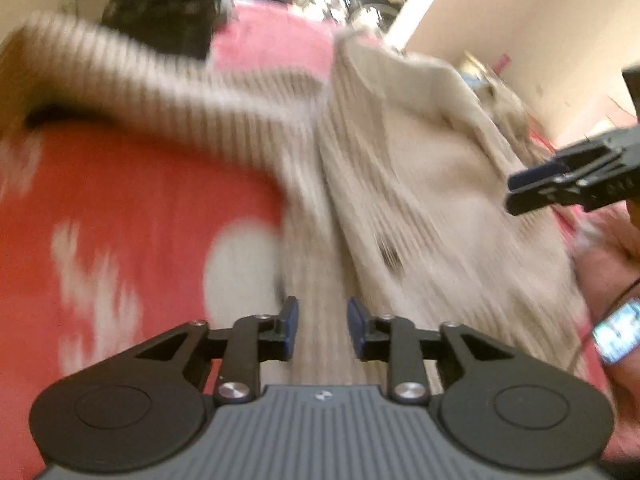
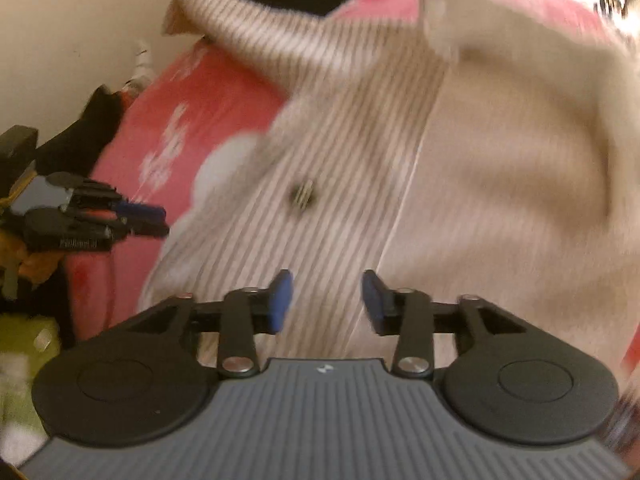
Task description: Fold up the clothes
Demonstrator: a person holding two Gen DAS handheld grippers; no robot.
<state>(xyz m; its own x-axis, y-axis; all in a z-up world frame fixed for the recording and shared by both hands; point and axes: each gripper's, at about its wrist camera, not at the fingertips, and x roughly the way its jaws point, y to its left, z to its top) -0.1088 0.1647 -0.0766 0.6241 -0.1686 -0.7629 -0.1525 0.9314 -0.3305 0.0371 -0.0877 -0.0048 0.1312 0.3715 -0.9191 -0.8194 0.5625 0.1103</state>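
Note:
A beige ribbed cardigan lies on a red bedspread with white patterns; one sleeve stretches out to the far left. A dark button shows on its front panel. My left gripper hangs open above the garment's lower edge, nothing between its blue pads. My right gripper is open too, over the ribbed front, holding nothing. Each gripper shows in the other's view: the right gripper at the right, the left gripper at the left. Both views are blurred.
A cream wall runs along the bed's far side. Dark clothing and a yellow-green heap lie off the bed's left edge. A hand and wrist with a watch show at the right. Clutter stands beyond the bed.

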